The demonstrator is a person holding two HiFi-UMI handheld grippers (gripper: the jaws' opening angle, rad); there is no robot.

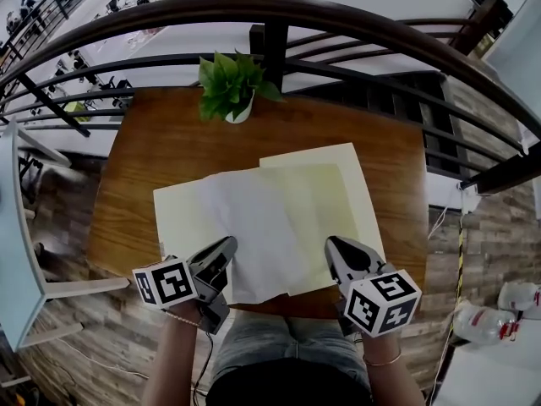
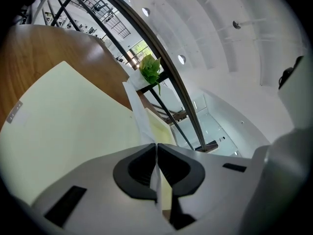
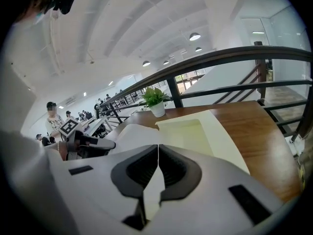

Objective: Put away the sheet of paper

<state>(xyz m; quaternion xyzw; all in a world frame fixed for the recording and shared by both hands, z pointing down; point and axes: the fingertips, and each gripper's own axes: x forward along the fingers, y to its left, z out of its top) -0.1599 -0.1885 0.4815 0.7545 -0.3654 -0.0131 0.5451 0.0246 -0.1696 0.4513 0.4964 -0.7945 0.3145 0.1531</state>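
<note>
- Brown wood-grain desk point(image 1: 144, 176), parked right up against a dark curved railing point(image 1: 279, 8)
- Little potted plant point(image 1: 230, 90) in a white pot at the far edge, next to a railing post
- Grey-brown plank-look floor point(image 1: 494, 227) below, white plastic bags point(image 1: 489, 321) off to the right
- White ribbed ceiling with round lights point(image 3: 194, 36), pretty bright overall
- Lower level past the bars, tables and chairs point(image 1: 84, 70) down there

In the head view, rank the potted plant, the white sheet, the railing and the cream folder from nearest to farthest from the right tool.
From the right tool:
1. white sheet: pinched in its jaws, at the near edge of the table.
2. cream folder: under the sheet, mid-table.
3. potted plant: far edge, toward the left.
4. railing: beyond the table.
</note>
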